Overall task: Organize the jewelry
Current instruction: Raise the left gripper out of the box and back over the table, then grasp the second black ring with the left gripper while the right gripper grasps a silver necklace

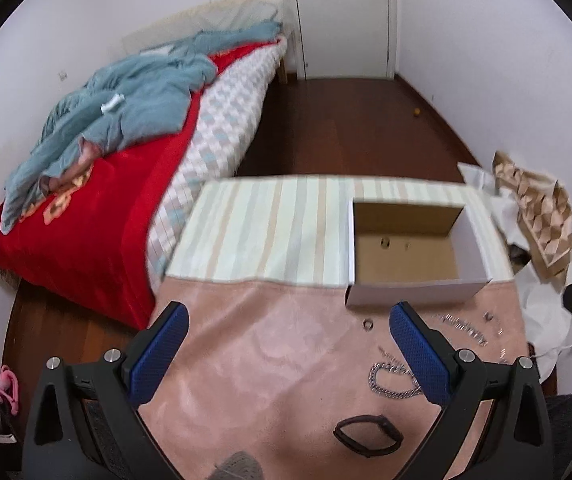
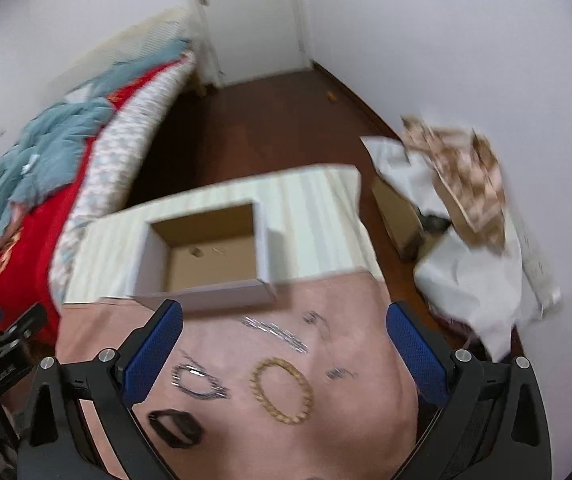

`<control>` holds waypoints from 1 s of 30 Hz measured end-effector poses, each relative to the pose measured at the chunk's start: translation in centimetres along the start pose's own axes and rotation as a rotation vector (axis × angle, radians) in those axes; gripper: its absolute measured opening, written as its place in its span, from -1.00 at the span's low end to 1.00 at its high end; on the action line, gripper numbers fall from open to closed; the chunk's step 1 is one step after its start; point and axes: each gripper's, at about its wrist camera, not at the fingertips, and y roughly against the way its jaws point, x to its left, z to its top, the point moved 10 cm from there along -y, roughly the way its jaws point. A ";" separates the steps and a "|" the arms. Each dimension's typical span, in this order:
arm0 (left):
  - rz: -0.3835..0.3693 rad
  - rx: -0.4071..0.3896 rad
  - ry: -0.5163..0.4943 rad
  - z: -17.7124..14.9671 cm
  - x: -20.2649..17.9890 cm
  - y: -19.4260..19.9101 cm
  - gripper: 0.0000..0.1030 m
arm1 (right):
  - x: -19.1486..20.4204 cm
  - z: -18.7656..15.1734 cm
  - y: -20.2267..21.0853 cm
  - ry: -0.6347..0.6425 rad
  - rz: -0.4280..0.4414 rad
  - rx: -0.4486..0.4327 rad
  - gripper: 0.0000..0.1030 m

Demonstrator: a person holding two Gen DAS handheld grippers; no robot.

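Matt cardboard box (image 1: 414, 256); shiny metal chain (image 2: 281, 390) (gold-toned); soft pink cloth (image 1: 269, 344).

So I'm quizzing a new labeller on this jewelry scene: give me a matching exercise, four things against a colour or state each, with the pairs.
Things:
1. gold chain bracelet
2. black band
3. cardboard box
4. left gripper

Colour or state:
A. open-topped, nearly bare inside
B. jaws apart, nothing between them
C. dark closed loop lying flat on the pink cloth
D. yellow ring of links on the pink cloth

Pairs: 1-D, 2-C, 3-A, 4-B
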 end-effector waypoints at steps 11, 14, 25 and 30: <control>0.058 0.159 -0.046 -4.7 -1.1 -7.7 0.99 | -6.4 -6.5 -8.9 -0.100 -0.034 0.217 -0.03; 0.063 0.181 -0.059 -5.1 -1.3 -8.9 0.99 | -5.7 -6.8 -10.2 -0.081 -0.009 0.225 -0.05; 0.080 0.221 -0.028 -4.3 0.3 -11.7 0.99 | 2.3 -5.5 -13.8 0.095 0.118 0.254 -0.18; 0.080 0.247 -0.026 -4.6 0.6 -12.7 0.99 | 2.8 -7.2 -15.2 0.164 0.065 0.311 -0.17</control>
